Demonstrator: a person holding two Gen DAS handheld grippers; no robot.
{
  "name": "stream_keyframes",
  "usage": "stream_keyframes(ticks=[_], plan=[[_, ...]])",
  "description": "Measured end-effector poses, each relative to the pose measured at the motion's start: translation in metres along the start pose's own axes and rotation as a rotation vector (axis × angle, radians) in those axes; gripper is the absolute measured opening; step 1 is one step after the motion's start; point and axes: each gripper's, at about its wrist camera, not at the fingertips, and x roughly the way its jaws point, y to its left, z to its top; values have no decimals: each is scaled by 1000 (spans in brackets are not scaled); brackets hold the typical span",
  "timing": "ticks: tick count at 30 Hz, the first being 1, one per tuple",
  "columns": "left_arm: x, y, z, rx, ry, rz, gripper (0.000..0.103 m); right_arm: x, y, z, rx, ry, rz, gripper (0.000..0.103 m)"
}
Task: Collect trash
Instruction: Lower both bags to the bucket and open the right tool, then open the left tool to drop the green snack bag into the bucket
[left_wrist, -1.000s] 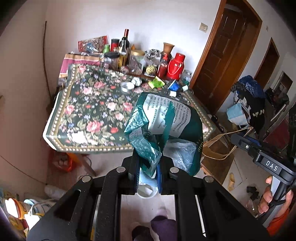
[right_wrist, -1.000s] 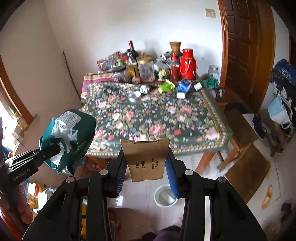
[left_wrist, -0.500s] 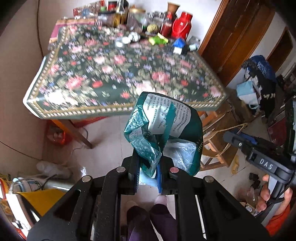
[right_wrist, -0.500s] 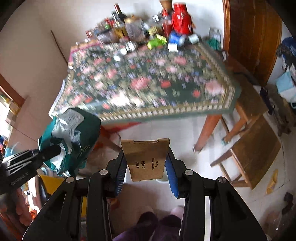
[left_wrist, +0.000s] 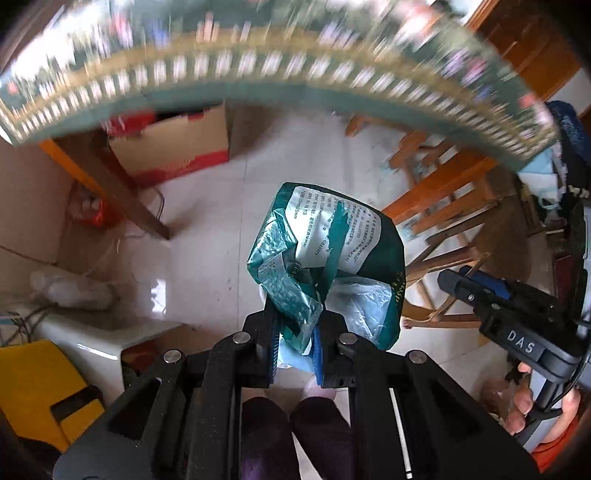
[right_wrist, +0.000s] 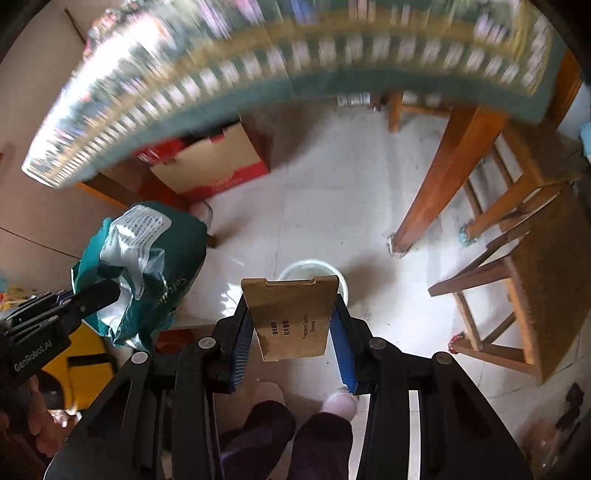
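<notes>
My left hand-held gripper (left_wrist: 295, 343) is clamped tight on a crumpled green plastic bag (left_wrist: 328, 266), the blue pads pinching its lower edge so the bag stands up past the fingertips, white printed label facing the camera. In the right wrist view the same bag (right_wrist: 147, 266) shows at the left, held by that gripper's black nose.

My right hand-held gripper (right_wrist: 293, 332) holds a flat brown cardboard piece (right_wrist: 291, 317) (small printed lines run down its face) with a blue pad pressed against each side edge, jaws set about as wide as the card. Just beyond the card's top edge a white bucket (right_wrist: 314, 271) sits on the pale tiled floor (right_wrist: 332, 192), partly hidden by the card.

Both grippers point steeply down at the floor. The bench (right_wrist: 461, 173) arcs across the top of both views, its flowered green cloth (left_wrist: 258, 74) smeared by blur, one wooden leg planted near the bucket. Under the bench lies a cardboard box (right_wrist: 210, 162) with red print. A wooden chair (right_wrist: 517, 266) stands at the right. The person's feet and dark trouser legs (right_wrist: 288, 435) show at the bottom, and a hand (left_wrist: 532, 402) grips the right gripper's handle.
</notes>
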Motion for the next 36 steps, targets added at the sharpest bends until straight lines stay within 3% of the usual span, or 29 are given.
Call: stream_keyframes(ticks=[5,12,17,24,29,32,34,36], plan=[[68,28,-12,-50,49,37,14,73,-9,-4,-8,45,16,37],[131,58,-20,-86,76,85,14,158,-15,-8,-17,121,46,37],[161,69,-23,-98,100,91,14,209,-23,-16,18,224,61,50],[203,58,-22,-81,156,66,14,203,-32,-21,62,224,35,50],[239,37,-17,-68,223,-12,15,179,-48,-22,104,193,19,50],[253,22,-13,-36,244,-20,29,168,-53,-22,105,171,-8,50],[262,14,-10,-18,272,1,47,163,-54,-20,103,159,-24,50],[264,9,-10,-12,298,11,48,156,-54,-19,105,148,-32,50]])
